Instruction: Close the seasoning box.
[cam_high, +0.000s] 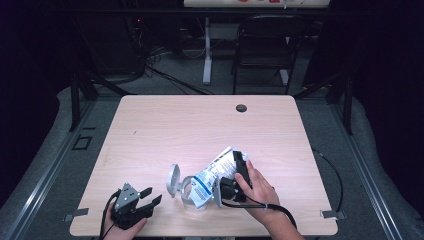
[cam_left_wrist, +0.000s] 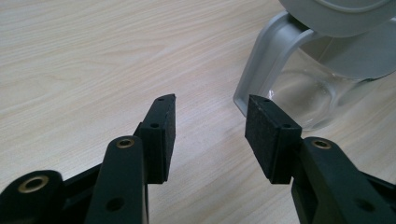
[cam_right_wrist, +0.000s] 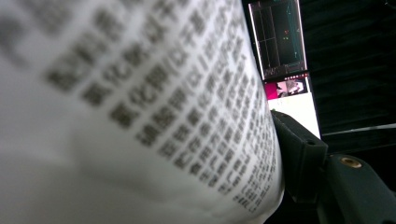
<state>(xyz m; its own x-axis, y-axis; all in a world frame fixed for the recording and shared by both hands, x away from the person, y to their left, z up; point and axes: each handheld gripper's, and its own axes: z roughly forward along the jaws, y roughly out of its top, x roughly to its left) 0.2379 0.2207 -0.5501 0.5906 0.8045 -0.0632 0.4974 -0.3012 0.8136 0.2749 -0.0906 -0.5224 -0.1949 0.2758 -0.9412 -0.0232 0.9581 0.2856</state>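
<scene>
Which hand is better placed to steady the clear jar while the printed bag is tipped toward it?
Probably the left. The left tool stands open and empty beside the jar, facing its grey handle. The right tool is already clamped on the printed bag.

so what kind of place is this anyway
Probably a lab or recording workspace: a bare wooden table inside a dark curtained frame, cables on the floor behind it, and a folding chair by a desk leg.
</scene>
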